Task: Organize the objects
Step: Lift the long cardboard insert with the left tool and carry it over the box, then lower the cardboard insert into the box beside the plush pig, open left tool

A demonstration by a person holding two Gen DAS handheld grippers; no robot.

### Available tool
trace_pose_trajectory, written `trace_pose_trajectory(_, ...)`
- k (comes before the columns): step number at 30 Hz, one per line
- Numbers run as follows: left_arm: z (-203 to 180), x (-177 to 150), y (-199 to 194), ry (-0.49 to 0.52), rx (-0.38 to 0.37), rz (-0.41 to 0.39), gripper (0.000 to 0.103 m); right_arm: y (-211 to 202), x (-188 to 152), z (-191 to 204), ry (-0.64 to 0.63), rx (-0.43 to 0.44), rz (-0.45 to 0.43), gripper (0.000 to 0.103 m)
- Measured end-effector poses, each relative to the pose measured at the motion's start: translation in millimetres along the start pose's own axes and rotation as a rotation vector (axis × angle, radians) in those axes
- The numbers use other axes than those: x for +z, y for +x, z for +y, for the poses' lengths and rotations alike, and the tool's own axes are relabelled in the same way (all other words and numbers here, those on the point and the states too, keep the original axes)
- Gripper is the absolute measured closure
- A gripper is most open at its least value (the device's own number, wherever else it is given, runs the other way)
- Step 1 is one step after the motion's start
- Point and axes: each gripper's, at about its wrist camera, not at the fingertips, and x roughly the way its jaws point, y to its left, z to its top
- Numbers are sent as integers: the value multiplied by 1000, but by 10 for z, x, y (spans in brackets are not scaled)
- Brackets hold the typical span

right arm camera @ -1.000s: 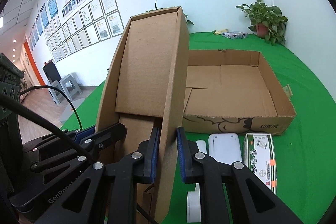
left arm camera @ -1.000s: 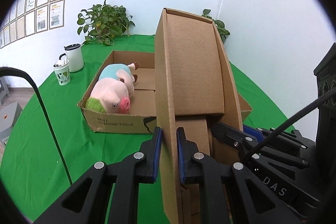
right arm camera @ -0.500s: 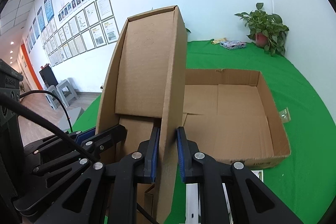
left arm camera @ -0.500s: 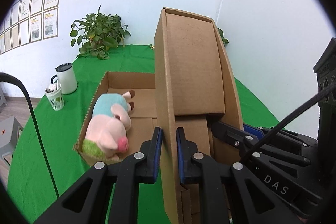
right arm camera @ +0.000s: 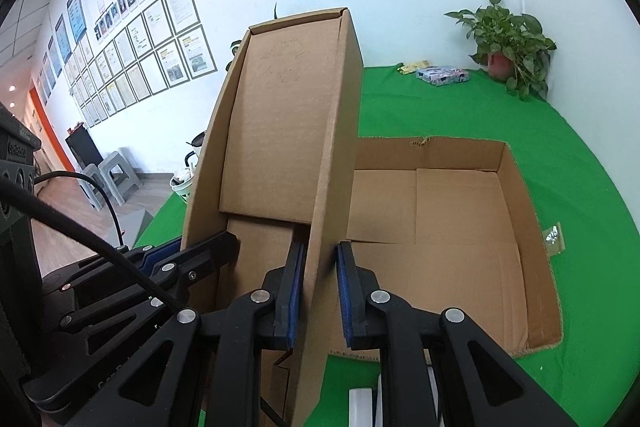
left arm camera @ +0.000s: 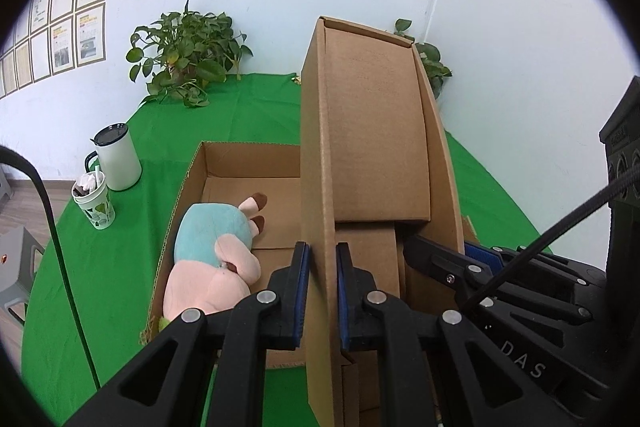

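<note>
Both grippers hold one tall narrow cardboard box (left arm camera: 372, 131) upright above the table. My left gripper (left arm camera: 320, 291) is shut on its left wall. My right gripper (right arm camera: 318, 295) is shut on its right wall (right arm camera: 332, 147). Behind it lies a wide open cardboard box (left arm camera: 224, 163) on the green cloth. A pink and teal plush pig (left arm camera: 212, 259) lies in that box's left part. The right part of the open box (right arm camera: 460, 227) shows only bare cardboard.
A white mug (left arm camera: 118, 157) and a paper cup (left arm camera: 94, 203) stand left of the open box. Potted plants (left arm camera: 184, 55) (right arm camera: 508, 47) stand at the wall. A small packet (right arm camera: 440, 75) lies at the back. White items (right arm camera: 362, 407) lie below my right gripper.
Both grippers have carried the tall box forward and up over the open box. The pig and open box now sit lower and closer in view.
</note>
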Motion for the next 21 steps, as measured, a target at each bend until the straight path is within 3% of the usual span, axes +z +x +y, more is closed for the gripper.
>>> trace_pose_trajectory(13,236,83,857,-19,59,141,92,1231,390,-260,35,29,157,89)
trace_pose_trajectory(21,354,-78,1324,-29,88,276,92,1935,131,-445,79,53,271,89)
